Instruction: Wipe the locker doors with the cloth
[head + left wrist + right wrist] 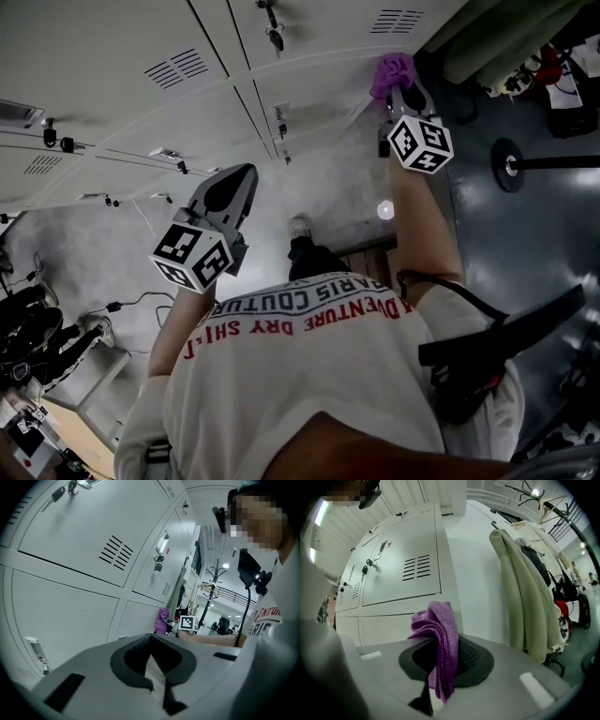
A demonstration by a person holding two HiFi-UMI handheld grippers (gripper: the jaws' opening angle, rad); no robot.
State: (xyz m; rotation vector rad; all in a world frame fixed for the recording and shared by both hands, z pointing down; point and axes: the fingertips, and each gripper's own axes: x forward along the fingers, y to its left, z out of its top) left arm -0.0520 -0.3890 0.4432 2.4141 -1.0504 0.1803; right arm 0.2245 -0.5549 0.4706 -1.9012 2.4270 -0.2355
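Closed grey locker doors, right tongs clamped on purple cloth, left tongs closed, empty

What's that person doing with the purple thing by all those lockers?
A person stands in front of a wall of grey lockers with a gripper in each hand. The right gripper is clamped on a purple cloth and holds it up near the end locker door. I can't tell if the cloth touches the door. The left gripper is closed and holds nothing, raised beside the doors.
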